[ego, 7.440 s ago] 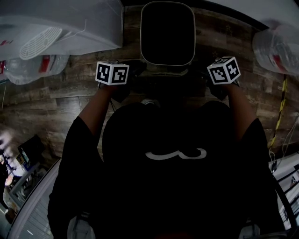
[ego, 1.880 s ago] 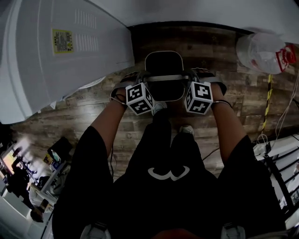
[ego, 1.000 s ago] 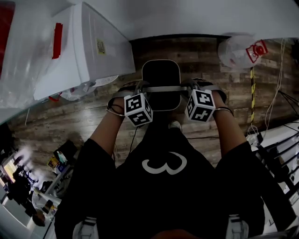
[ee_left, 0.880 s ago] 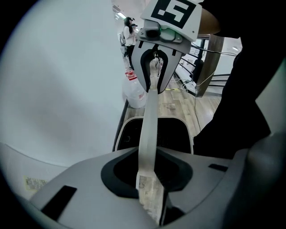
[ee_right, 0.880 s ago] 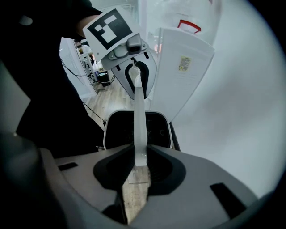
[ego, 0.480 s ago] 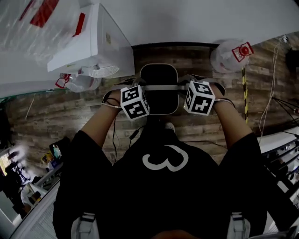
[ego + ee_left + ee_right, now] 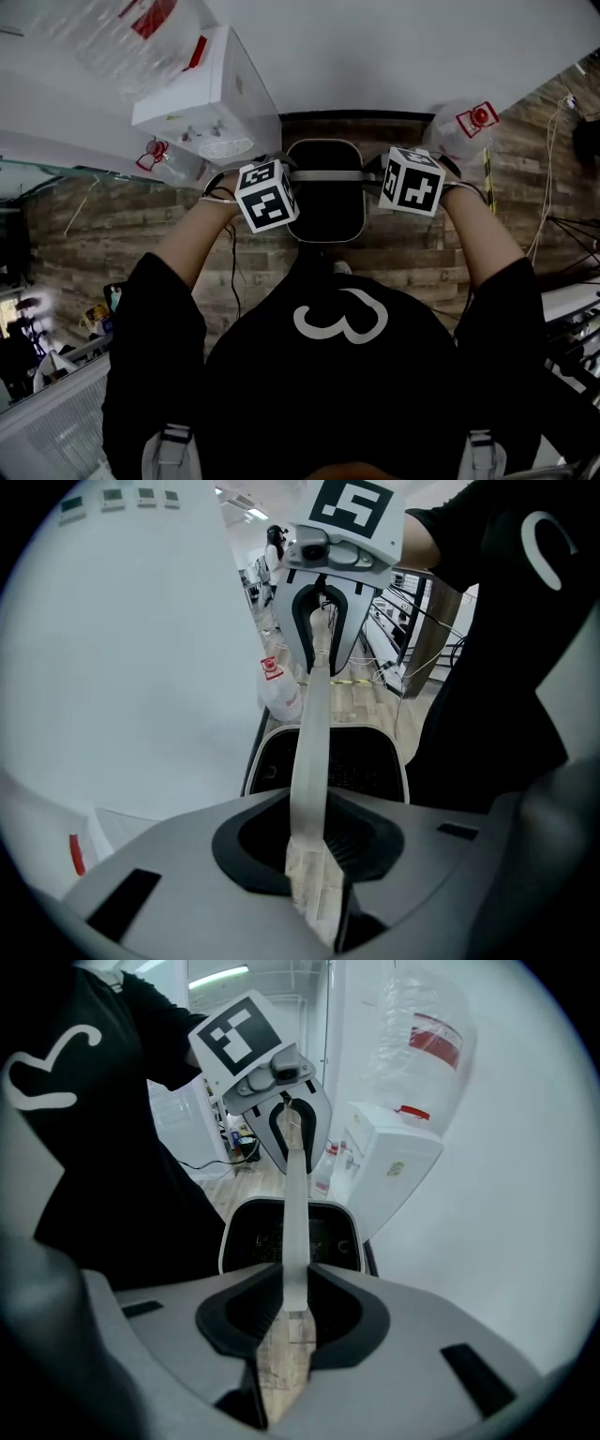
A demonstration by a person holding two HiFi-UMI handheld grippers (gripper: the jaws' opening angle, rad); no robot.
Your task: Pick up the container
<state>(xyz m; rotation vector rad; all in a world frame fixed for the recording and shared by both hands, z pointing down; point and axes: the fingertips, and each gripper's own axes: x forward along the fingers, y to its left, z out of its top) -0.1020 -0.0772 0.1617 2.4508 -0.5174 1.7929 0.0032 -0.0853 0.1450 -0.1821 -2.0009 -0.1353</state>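
Container: a dark, round-cornered bin [image 7: 325, 202] with a pale rim. It rests on nothing and hangs in the air over the wooden floor [image 7: 112, 220], in front of the person's chest.
Handle: a thin grey band [image 7: 325, 175] running across the bin's mouth from side to side; it looks like the only thing bearing the load.
Left gripper [image 7: 314, 850]: clenched on the band near its left end, with the strip pinched between the dark pads.
Right gripper [image 7: 286, 1321]: clamped on the same band near its right end, pads closed against the strip.
Inside the bin: too dark to tell whether it holds anything.
Surroundings: a white wall [image 7: 422, 47] lies just beyond the bin. A white water dispenser [image 7: 211, 103] stands to the left, and a clear bottle [image 7: 459, 127] is close by the right gripper.
Risk, slip: the band is smooth and narrow, so it could slide through the pads if either grip eases.
Risk, tilt: if one gripper rises above the other, the bin would probably tip or swing.
Risk, collision: carrying it forward or leftward could knock it against the wall or the dispenser.
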